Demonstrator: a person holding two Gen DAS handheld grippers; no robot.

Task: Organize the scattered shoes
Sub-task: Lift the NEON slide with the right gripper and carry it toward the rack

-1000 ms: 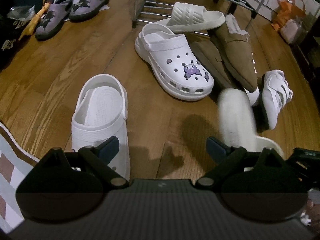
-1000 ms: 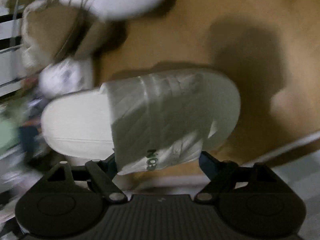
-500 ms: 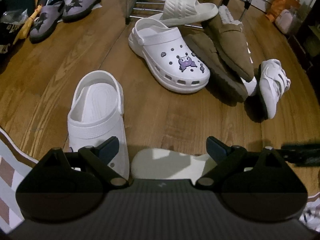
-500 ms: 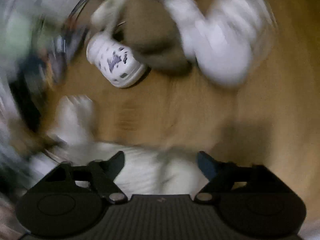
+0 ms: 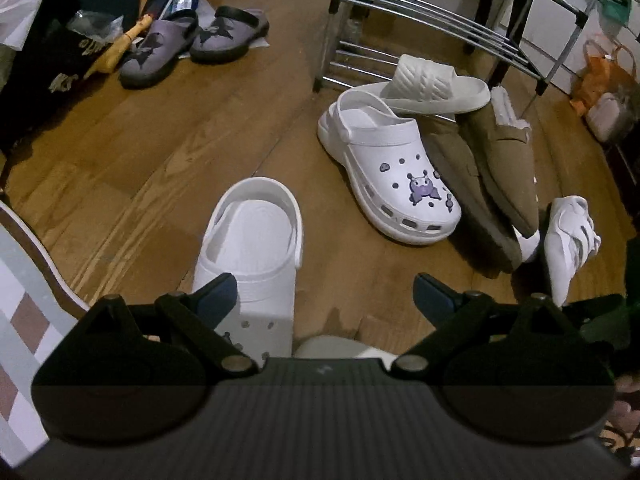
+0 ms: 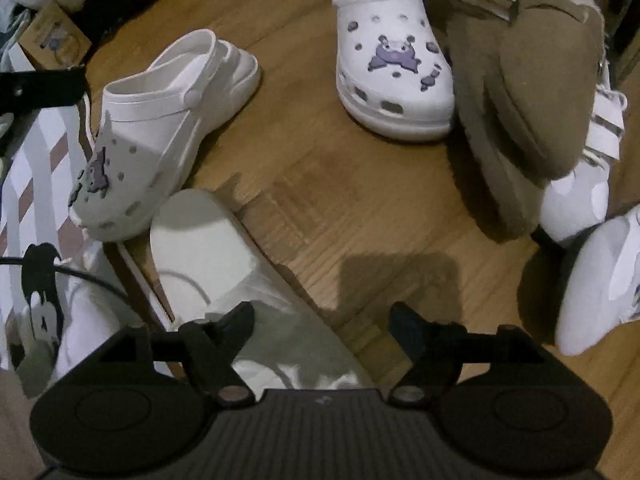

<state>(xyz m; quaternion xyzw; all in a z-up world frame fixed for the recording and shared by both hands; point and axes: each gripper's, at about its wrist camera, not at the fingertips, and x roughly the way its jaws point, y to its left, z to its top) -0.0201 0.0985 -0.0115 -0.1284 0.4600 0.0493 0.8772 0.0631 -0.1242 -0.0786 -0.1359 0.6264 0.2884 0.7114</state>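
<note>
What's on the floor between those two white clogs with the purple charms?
Nothing: in the right wrist view only bare wooden floor separates the near clog from the far clog.

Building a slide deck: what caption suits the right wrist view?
Open right gripper above a cream slide on the wood floor, white clogs beyond.
</note>
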